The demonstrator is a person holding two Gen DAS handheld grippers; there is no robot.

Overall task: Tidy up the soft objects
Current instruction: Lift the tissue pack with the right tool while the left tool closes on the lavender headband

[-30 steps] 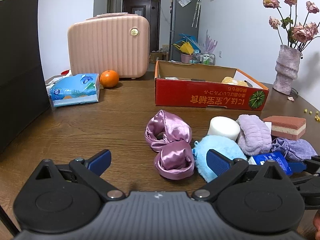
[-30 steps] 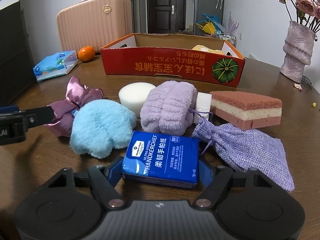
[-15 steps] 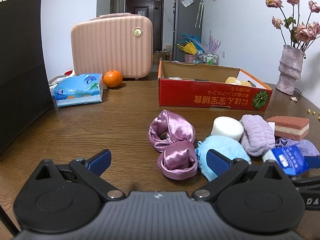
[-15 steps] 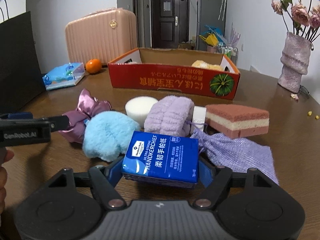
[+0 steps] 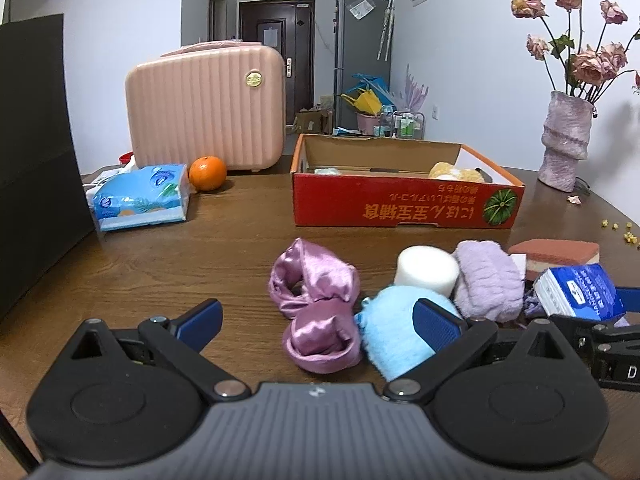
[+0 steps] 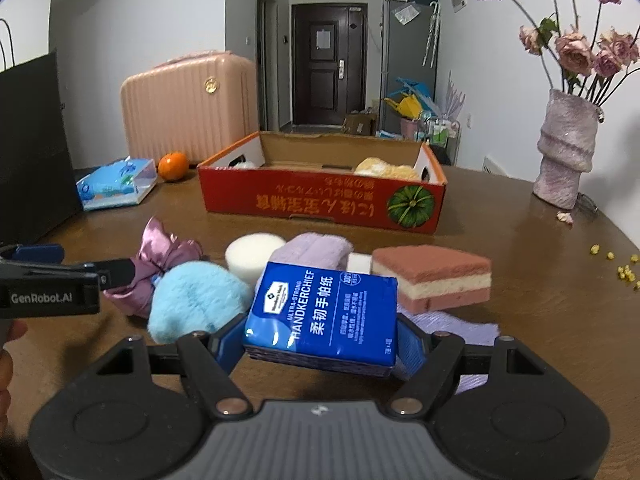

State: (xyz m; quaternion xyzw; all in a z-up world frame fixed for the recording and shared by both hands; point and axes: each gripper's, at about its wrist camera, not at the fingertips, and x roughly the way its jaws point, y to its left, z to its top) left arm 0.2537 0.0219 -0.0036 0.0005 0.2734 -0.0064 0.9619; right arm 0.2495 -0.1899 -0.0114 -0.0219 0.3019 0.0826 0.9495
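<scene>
My right gripper (image 6: 322, 340) is shut on a blue handkerchief pack (image 6: 326, 314) and holds it tilted above the table; the pack (image 5: 580, 290) also shows at the right of the left wrist view. My left gripper (image 5: 316, 322) hangs open and holds nothing, just in front of a purple satin scrunchie (image 5: 316, 308) and a light blue fluffy puff (image 5: 394, 330). Behind them lie a white foam cylinder (image 6: 252, 254), a lilac fuzzy cloth (image 6: 312, 250), a pink-and-white sponge (image 6: 434, 280) and a lilac pouch (image 6: 452, 326). The red cardboard box (image 6: 320, 200) stands open farther back with a yellow soft thing (image 6: 384, 168) inside.
A pink suitcase (image 5: 206, 106), an orange (image 5: 207, 173) and a tissue pack (image 5: 140, 196) sit at the back left. A black bag (image 5: 32, 160) stands along the left edge. A vase of dried roses (image 6: 566, 148) stands at the back right, with yellow crumbs (image 6: 624, 272) near it.
My right gripper has risen with the handkerchief pack, lifting it off the table and tilting it. The left gripper has stayed about where it was.
</scene>
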